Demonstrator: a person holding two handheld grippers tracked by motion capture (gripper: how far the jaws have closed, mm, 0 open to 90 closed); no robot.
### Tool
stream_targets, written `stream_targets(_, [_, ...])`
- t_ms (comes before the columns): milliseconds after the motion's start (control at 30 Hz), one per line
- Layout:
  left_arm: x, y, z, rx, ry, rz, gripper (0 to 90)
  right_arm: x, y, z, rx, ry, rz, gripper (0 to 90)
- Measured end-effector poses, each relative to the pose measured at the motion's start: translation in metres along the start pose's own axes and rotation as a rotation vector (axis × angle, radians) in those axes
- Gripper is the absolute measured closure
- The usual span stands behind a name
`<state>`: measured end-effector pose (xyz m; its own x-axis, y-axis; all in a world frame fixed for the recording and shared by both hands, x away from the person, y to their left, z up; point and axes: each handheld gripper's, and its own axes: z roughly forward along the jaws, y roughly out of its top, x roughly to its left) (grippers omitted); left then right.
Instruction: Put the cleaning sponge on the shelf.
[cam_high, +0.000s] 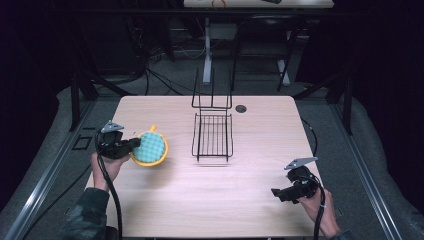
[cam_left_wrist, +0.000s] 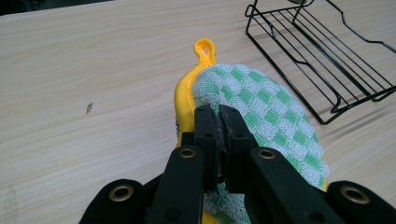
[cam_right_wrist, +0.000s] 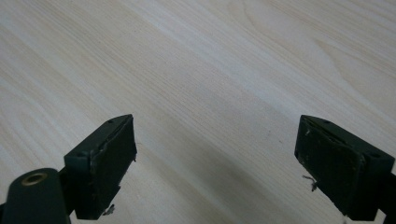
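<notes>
A round pot holder (cam_high: 150, 148) with a green-and-white checked face, a yellow rim and a yellow loop hangs at the table's left side, held a little above the wood. My left gripper (cam_high: 131, 145) is shut on its near edge; in the left gripper view the two jaws (cam_left_wrist: 219, 122) pinch the pot holder (cam_left_wrist: 261, 107) where the yellow rim meets the cloth. My right gripper (cam_high: 278, 193) hovers over the table's front right, open. In the right gripper view its jaws (cam_right_wrist: 217, 154) stand wide apart over bare wood.
A black wire rack (cam_high: 212, 131) stands at the table's middle, its upright back toward the far edge, also at the upper right of the left gripper view as the rack (cam_left_wrist: 322, 56). A dark round hole (cam_high: 241, 108) sits behind it. The wooden table (cam_high: 210, 200) ends close in front.
</notes>
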<state>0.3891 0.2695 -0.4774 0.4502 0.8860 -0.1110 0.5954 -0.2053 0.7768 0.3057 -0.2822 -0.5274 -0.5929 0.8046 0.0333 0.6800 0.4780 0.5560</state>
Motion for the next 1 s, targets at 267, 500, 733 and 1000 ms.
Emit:
stream_targets(267, [-0.005,0.004,0.0,-0.02,-0.017,-0.007,87.0,0.001,0.0,0.0,0.002,-0.001,0.003,11.3])
stream_targets(500, [-0.012,0.01,0.004,-0.026,-0.048,0.002,87.1,-0.001,0.0,0.003,0.007,0.008,0.014,7.0])
stream_targets(733, [-0.021,0.017,0.008,-0.039,-0.072,0.009,87.0,-0.005,-0.002,0.002,0.02,0.023,0.022,1.3])
stream_targets(1000, [-0.032,0.025,0.015,-0.047,-0.101,0.012,87.0,-0.003,-0.002,0.006,0.045,0.023,0.007,0.0])
